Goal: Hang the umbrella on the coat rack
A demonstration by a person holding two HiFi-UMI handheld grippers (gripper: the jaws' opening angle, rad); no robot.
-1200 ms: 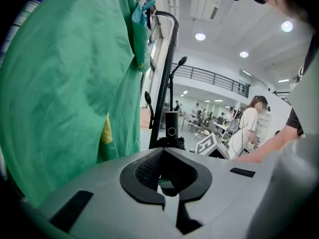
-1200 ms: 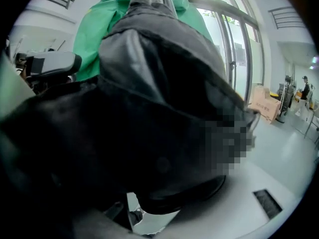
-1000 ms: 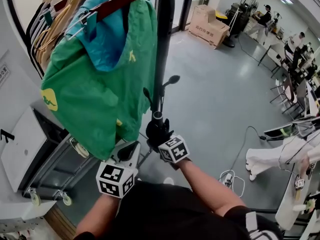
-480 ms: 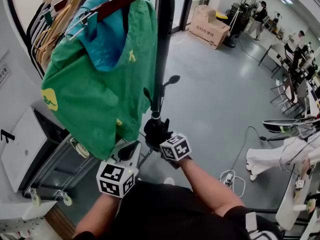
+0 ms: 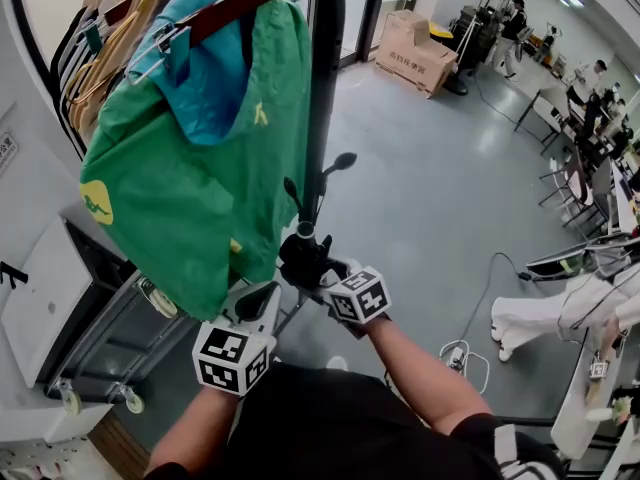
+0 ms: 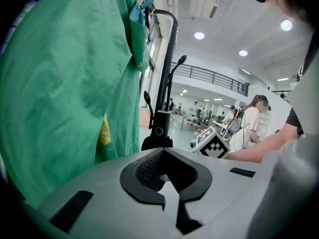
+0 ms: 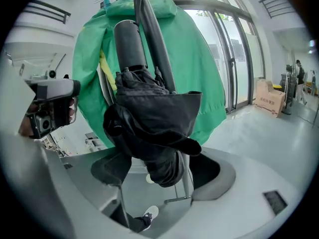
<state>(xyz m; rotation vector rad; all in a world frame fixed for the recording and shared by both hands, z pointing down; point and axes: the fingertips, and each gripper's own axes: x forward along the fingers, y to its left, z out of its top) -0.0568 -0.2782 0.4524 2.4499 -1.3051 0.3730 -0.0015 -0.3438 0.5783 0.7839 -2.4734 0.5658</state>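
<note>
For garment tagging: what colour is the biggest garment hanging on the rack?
Green garment, yellow logo; best in the head view.

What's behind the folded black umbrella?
A green garment hangs right behind the umbrella, and the coat rack's dark pole rises past its handle. The umbrella covers the garment's middle and the pole's lower stretch.

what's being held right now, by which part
Nothing is held. The right gripper has jaws that have just been opening, clear of the folded black umbrella between them; the left gripper is empty.
</note>
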